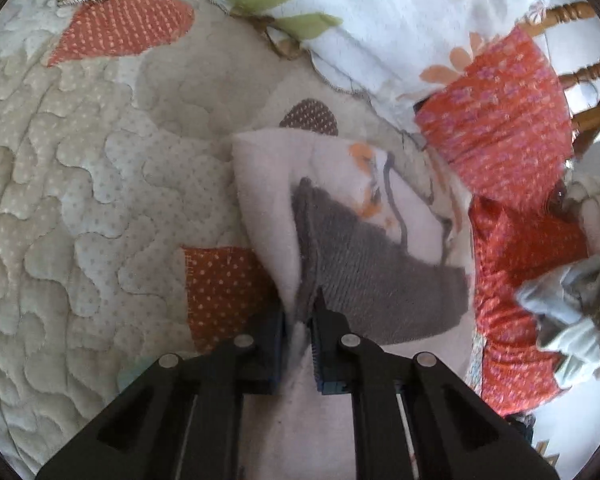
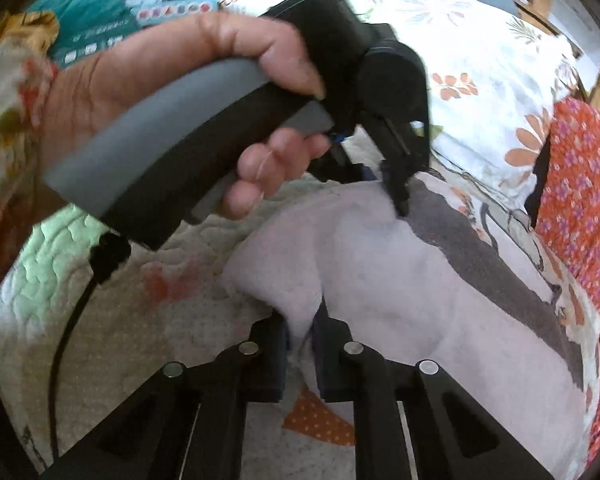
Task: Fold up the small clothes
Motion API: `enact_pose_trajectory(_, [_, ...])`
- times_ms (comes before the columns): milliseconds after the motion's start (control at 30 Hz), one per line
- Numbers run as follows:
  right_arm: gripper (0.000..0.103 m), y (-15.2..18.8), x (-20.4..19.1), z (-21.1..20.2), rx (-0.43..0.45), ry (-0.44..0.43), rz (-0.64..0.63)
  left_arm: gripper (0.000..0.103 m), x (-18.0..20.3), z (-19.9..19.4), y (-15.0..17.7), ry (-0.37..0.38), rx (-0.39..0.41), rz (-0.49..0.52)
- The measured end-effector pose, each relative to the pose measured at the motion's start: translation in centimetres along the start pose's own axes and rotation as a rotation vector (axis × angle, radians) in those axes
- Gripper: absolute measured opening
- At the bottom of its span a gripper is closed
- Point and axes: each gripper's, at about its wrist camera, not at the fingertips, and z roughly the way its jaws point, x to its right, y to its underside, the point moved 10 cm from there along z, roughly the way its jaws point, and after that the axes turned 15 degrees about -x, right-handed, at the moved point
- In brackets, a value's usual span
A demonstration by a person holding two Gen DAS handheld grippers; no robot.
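Note:
A small pale pink fleece garment [image 1: 268, 200] with a grey ribbed waistband [image 1: 372, 280] and an orange and grey print lies partly lifted on the quilt. My left gripper [image 1: 300, 312] is shut on its edge beside the waistband. My right gripper [image 2: 302, 332] is shut on another edge of the same pink garment [image 2: 400, 280]. In the right wrist view the left gripper [image 2: 396, 188], held in a hand, pinches the garment's far edge by the grey band [image 2: 480, 256].
A beige quilt [image 1: 80, 200] with orange patches covers the surface. A white floral sheet [image 1: 380, 20] lies behind. Red patterned cloth [image 1: 512, 120] and a grey crumpled garment [image 1: 572, 304] lie to the right. A wooden chair [image 1: 592, 76] stands at far right.

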Motion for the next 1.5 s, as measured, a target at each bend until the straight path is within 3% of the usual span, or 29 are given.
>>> enact_pose_trajectory(167, [0.009,0.7,2.7,-2.9,0.04,-0.002,0.065,0.01,4.4,-1.8,-0.2,0.044,0.064,0.015])
enact_pose_trajectory(300, [0.009,2.4,7.7,-7.6,0.092,0.019,0.173,0.01,13.2,-0.4,0.7,0.131,0.081,0.135])
enact_pose_trajectory(400, [0.009,5.5,13.3,-10.9,0.112,0.06,0.29,0.01,21.0,4.2,1.1,0.16,0.02,0.201])
enact_pose_trajectory(500, [0.009,10.4,19.9,-13.1,0.093,0.133,0.448,0.012,27.7,10.5,2.4,0.101,-0.047,0.273])
enact_pose_trajectory(600, [0.009,15.6,24.8,-12.3,0.004,0.095,0.637,0.019,30.7,14.4,3.9,0.029,-0.1,0.284])
enact_pose_trajectory(733, [0.013,20.5,27.7,-8.3,-0.177,-0.07,0.816,0.044,29.7,12.3,5.6,-0.039,-0.041,0.275])
enact_pose_trajectory(800, [0.023,21.7,27.7,-7.6,-0.22,-0.162,0.877,0.055,27.4,9.4,6.7,-0.064,0.019,0.25])
enact_pose_trajectory(867, [0.03,22.3,28.5,-8.2,-0.201,-0.219,0.939,0.069,24.5,6.7,8.2,-0.095,0.069,0.224])
enact_pose_trajectory(1033, [0.035,21.7,32.1,-11.4,-0.061,-0.187,1.007,0.074,17.1,3.7,13.8,-0.189,0.125,0.122])
enact_pose_trajectory(1133, [0.035,20.5,31.9,-11.7,-0.022,-0.195,0.992,0.074,14.0,4.6,15.7,-0.216,0.136,0.073])
enact_pose_trajectory(1233, [0.035,18.9,30.4,-11.1,-0.025,-0.214,0.919,0.074,11.8,7.2,16.4,-0.228,0.093,0.045])
enact_pose_trajectory(1367, [0.035,18.2,28.0,-8.6,-0.097,-0.285,0.871,0.074,10.2,9.9,16.8,-0.258,0.061,0.056])
enact_pose_trajectory(1500, [0.035,21.2,28.8,-5.6,-0.264,-0.167,0.891,0.074,9.9,10.7,16.2,-0.315,0.051,0.096])
